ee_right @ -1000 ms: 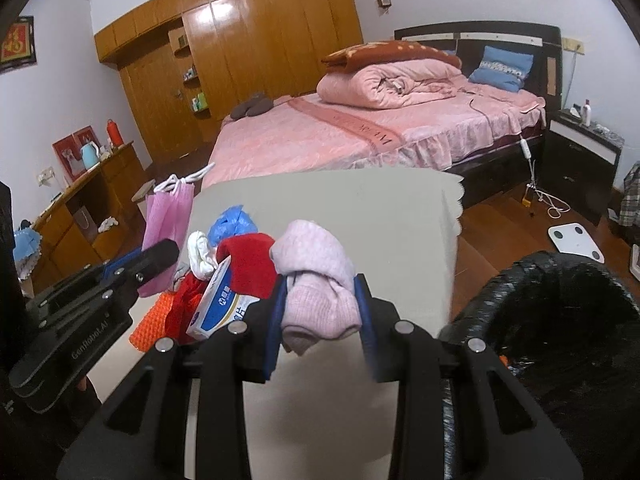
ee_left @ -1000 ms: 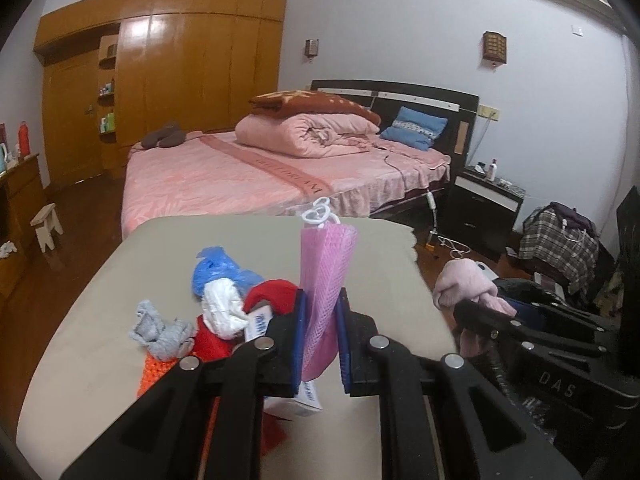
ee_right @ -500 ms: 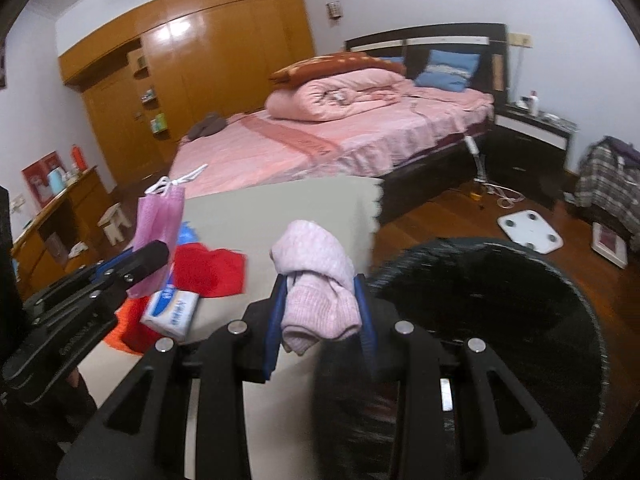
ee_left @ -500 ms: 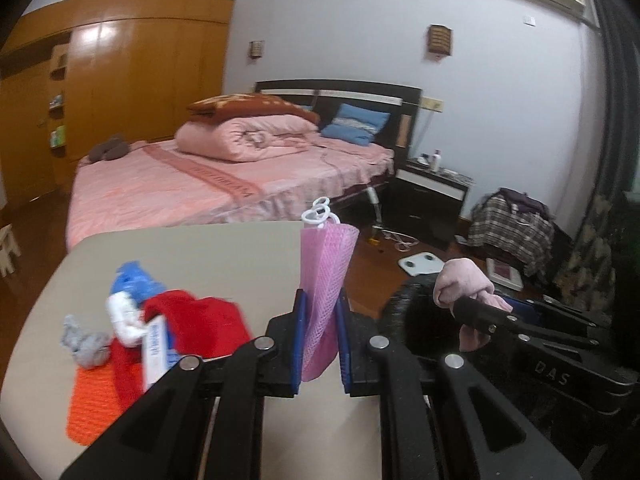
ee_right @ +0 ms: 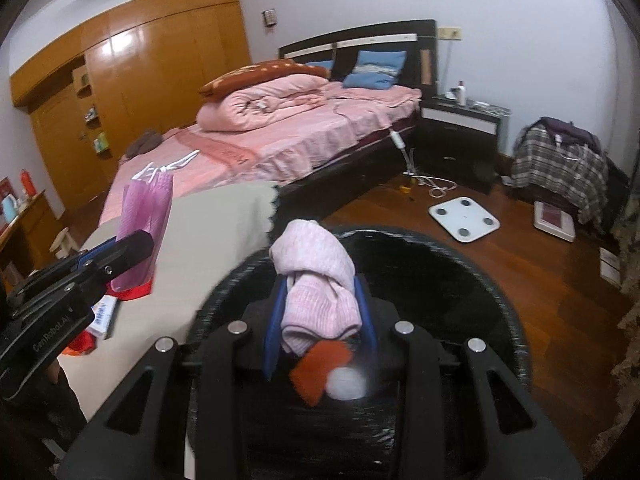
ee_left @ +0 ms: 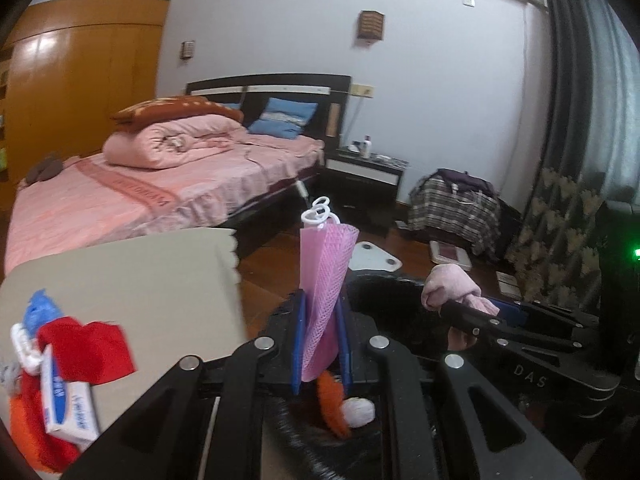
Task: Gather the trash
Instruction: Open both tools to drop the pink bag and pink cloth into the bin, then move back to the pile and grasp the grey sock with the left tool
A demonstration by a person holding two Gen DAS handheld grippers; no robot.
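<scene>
Pink mesh bag (ee_left: 324, 280) pinched in left gripper (ee_left: 322, 344), pink cloth (ee_right: 316, 276) pinched in right gripper (ee_right: 320, 320), both over black bin (ee_right: 460, 276) holding two scraps, unreleased; pile (ee_left: 64, 364) left on table (ee_left: 160, 280).

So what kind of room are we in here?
A bedroom, it looks like: a bed with a rolled pink quilt, a nightstand beside it, and a wooden wardrobe along the far wall.

A bedroom with pale lilac walls (ee_right: 520, 20) and a glossy reddish wood floor (ee_right: 540, 264): a dark-framed bed (ee_right: 304, 132) under pink covers, a wall of orange-brown wooden wardrobes (ee_right: 132, 80), a black nightstand (ee_right: 460, 128), a white bathroom scale (ee_right: 464, 218) and dark curtains (ee_left: 580, 100).
</scene>
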